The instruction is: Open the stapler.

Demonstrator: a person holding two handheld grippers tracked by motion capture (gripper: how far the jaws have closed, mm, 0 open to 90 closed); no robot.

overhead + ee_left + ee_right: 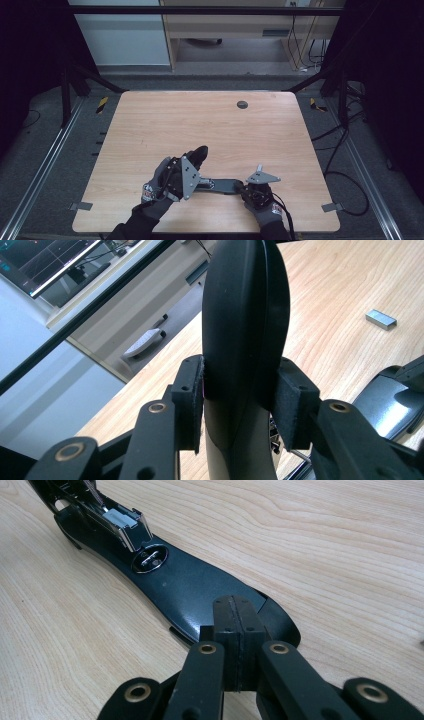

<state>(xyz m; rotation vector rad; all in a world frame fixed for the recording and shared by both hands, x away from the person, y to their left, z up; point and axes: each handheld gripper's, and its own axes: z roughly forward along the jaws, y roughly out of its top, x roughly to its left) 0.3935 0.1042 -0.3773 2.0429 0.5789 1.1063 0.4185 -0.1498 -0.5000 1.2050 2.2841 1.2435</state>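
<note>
Two grippers work one opened black stapler (pixel 220 185) at the near edge of the wooden bench (pixel 210 125). The left gripper (pixel 243 397) clamps its fingers on the raised stapler lid (pixel 245 315), likely exposing the staple channel (pixel 122 522). The right gripper (pixel 235 630), fingers closed together, presses the stapler base (pixel 190 590) flat, steadying it. A staple strip (pixel 381 319) lies beyond the stapler. Desks and cables stand behind.

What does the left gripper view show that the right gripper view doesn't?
Left gripper view: the left claw clamped on the stapler's raised black top, a small metal block lying on the table, and cabinets beyond the edge.
Right gripper view: the right claw shut over the end of the stapler's base, with its round metal anvil and staple channel.
Both: the wooden table and parts of the black stapler.
</note>
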